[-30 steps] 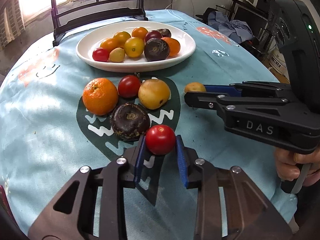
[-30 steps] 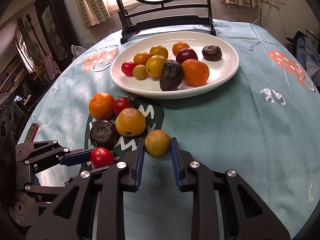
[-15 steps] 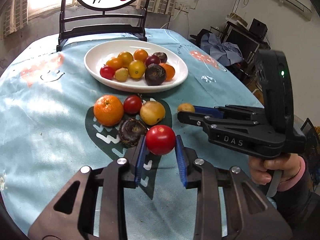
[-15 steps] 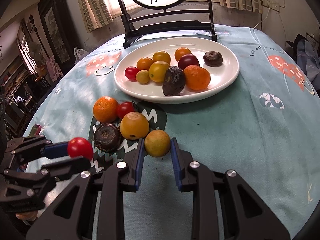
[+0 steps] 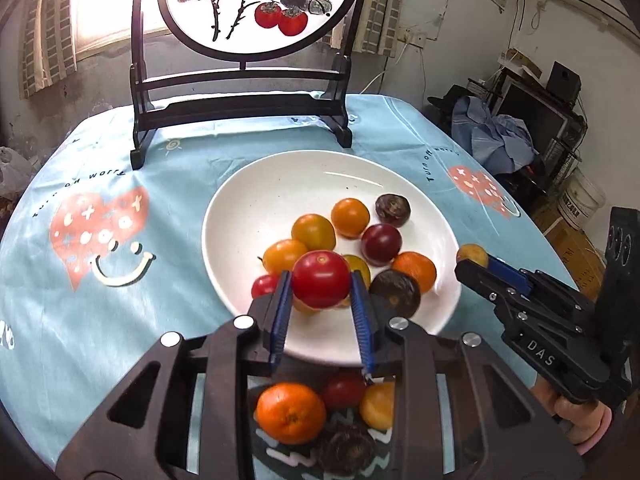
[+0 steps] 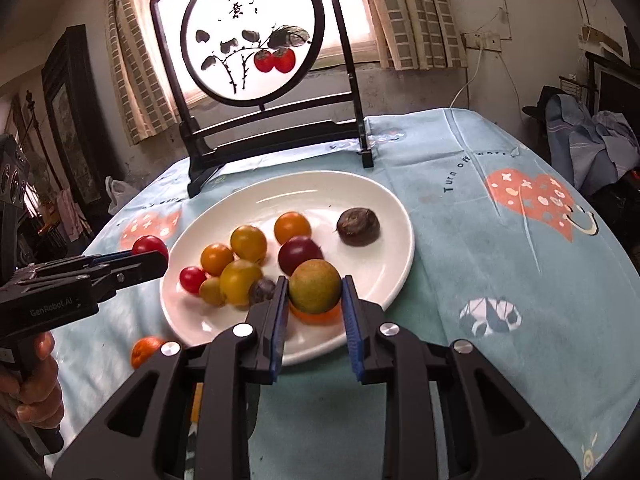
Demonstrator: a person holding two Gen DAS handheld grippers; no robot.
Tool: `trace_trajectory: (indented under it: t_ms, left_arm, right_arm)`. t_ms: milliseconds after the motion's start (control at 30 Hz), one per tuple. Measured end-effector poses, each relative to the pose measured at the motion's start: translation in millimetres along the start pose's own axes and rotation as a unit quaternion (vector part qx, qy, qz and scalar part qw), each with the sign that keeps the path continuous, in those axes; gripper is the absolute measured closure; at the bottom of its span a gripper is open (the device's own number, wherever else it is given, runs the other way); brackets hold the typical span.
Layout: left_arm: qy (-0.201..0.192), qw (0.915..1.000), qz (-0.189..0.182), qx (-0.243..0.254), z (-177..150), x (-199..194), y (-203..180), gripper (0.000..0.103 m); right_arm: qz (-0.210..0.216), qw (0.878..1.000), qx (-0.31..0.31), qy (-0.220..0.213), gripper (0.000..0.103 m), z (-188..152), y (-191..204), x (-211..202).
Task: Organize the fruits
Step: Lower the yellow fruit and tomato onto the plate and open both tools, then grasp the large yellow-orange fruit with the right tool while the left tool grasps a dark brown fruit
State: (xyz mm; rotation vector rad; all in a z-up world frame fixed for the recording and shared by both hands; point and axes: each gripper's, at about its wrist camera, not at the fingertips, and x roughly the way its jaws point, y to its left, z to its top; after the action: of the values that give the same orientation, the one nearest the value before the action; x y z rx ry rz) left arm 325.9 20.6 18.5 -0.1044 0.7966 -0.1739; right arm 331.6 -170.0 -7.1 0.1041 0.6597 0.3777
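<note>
Red tomato (image 5: 321, 279) sits pinched between the blue pads of the left gripper (image 5: 321, 286), held above the near edge of the white plate (image 5: 256, 200). Yellow-green fruit (image 6: 315, 286) is clamped likewise in the right gripper (image 6: 315, 292), over the plate's near side. On the plate: orange and yellow fruits, a small red tomato (image 6: 192, 279), a dark plum-coloured fruit (image 5: 381, 242) and a wrinkled brown one (image 6: 357, 226) toward the plate's far right. On the tablecloth (image 5: 100, 320) just nearer than the plate lie a mandarin (image 5: 291, 413), another red tomato, a yellow fruit and a dark wrinkled one. Beyond the plate stands a round painted screen (image 5: 256, 4) in a black frame.
</note>
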Motion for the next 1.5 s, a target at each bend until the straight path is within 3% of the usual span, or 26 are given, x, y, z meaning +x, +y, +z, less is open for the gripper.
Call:
trace_trajectory:
  t_ms: [200, 233, 300, 367, 500, 600, 767, 900, 1133, 1500]
  left_arm:
    - [0.017, 0.9993, 0.026, -0.018, 21.1, 37.5, 10.9, 0.072]
    - [0.020, 0.9989, 0.036, -0.022, 22.3, 41.6, 12.8, 0.070]
    - [0.014, 0.9979, 0.055, -0.031, 23.2, 38.5, 16.1, 0.029]
    - [-0.010, 0.9976, 0.057, -0.037, 22.2, 21.9, 18.3, 0.027]
    - [-0.024, 0.9962, 0.066, -0.052, 12.1, -14.5, 22.4, 0.013]
    - [-0.028, 0.9944, 0.085, -0.056, -9.0, -39.6, 24.3, 0.009]
    - [-0.035, 0.9913, 0.097, -0.082, -62.3, -64.4, 32.5, 0.008]
    - [-0.002, 0.9909, 0.097, -0.093, -92.7, -59.6, 40.6, 0.008]
    - [-0.023, 0.9864, 0.133, -0.093, -99.2, -68.7, 46.0, 0.008]
    - [-0.029, 0.9881, 0.127, -0.082, -96.8, -75.3, 40.5, 0.008]
  right_arm:
    - [0.014, 1.000, 0.019, 0.002, 0.076, 23.2, -8.4, 29.2]
    - [0.012, 1.000, 0.018, 0.001, 0.071, 25.1, -8.2, 32.6]
    - [-0.012, 1.000, 0.010, -0.001, 0.062, 25.7, -3.7, 30.0]
    - [0.005, 1.000, -0.005, -0.010, 0.060, 25.4, 4.4, 17.2]
    - [0.047, 0.998, -0.026, -0.023, 0.060, 20.6, 25.7, -11.1]
    - [0.079, 0.996, -0.029, -0.006, 0.059, 7.7, 38.9, -22.3]
    - [0.094, 0.995, -0.036, 0.026, 0.059, -21.0, 53.5, -26.6]
    - [0.109, 0.991, -0.035, 0.069, 0.059, -40.5, 61.6, -18.8]
    - [0.091, 0.988, -0.048, 0.112, 0.059, -55.0, 65.6, -1.7]
    - [0.094, 0.986, -0.050, 0.125, 0.059, -58.1, 63.3, 5.8]
